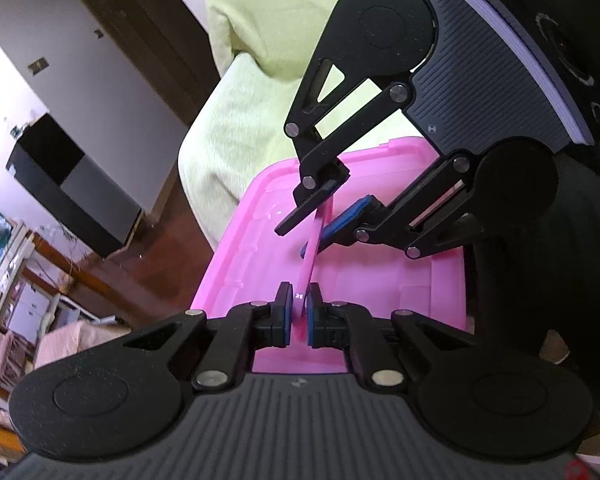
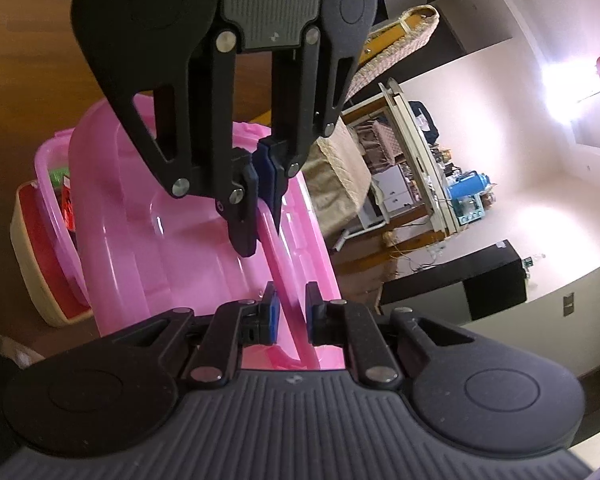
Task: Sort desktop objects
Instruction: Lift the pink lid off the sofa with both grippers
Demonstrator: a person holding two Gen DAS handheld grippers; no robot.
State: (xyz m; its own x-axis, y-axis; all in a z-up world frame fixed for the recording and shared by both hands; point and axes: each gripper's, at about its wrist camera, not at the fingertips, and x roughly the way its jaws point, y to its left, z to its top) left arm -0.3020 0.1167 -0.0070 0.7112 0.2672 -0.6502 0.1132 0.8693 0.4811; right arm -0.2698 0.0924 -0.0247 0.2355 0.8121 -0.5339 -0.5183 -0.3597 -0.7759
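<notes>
A pink plastic lid point(image 1: 380, 280) point(image 2: 172, 248) stands tilted up between my two grippers, which face each other. My left gripper point(image 1: 300, 314) is shut on the lid's thin rim point(image 1: 306, 272); in the right wrist view it point(image 2: 265, 178) comes down from above with its blue pads pressed together on that rim point(image 2: 276, 256). My right gripper point(image 2: 291, 314) is open, its fingers either side of the same rim with gaps showing. In the left wrist view the right gripper point(image 1: 300, 238) straddles the rim, jaws spread.
A pink box point(image 2: 56, 184) holding green and red items sits behind the lid, next to a beige container with a red inside point(image 2: 36, 256), on a brown wooden surface point(image 2: 28, 60). A person in a pale yellow-green top point(image 1: 252, 80) stands close. Black cabinet point(image 1: 72, 184) beyond.
</notes>
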